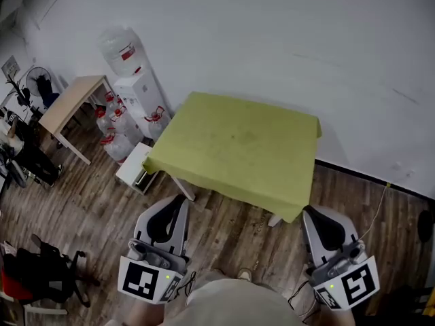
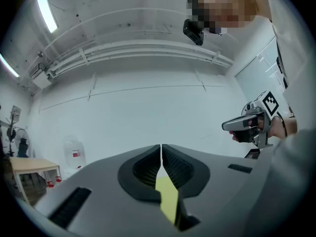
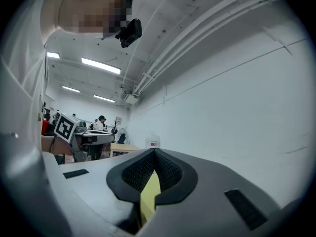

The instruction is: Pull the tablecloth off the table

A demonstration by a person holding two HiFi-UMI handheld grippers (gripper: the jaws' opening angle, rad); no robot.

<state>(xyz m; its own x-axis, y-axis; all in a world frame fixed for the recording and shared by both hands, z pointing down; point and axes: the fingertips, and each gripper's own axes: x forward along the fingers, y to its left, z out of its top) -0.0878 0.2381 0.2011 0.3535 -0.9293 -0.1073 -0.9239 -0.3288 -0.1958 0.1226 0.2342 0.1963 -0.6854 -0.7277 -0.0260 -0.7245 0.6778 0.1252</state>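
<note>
- Tablecloth (image 1: pixel 238 145): yellow-green, spread flat over the bench (image 1: pixel 185 189), which stands against the white wall (image 1: pixel 272 39). It covers the whole top, and its edges hang down over the near side and both near corners.
- Only the legs of the bench show under the cloth, standing on the wooden floor (image 1: pixel 231 236).
- My left gripper (image 1: pixel 181 200) is closed, its two jaw tips meeting with nothing pinched between them. It points roughly level toward the bench, just short of the near left corner of the cloth and not touching it.
- My right gripper (image 1: pixel 311 213) is closed too, tips together and empty. It sits just beside the near right corner of the hanging cloth, apart from it.
- In each gripper view, a strip of the yellow-green cloth shows through the gap behind the closed tips, lying beyond the jaws.
- Both marker cubes sit close to my body at the bottom of the head view, the left cube (image 1: pixel 144 280) and the right cube (image 1: pixel 355 285).
- Left of the bench stand a white water dispenser (image 1: pixel 139 90), a cluster of water bottles (image 1: pixel 112 124) on the floor, and a smaller wooden bench (image 1: pixel 71 100).
</note>
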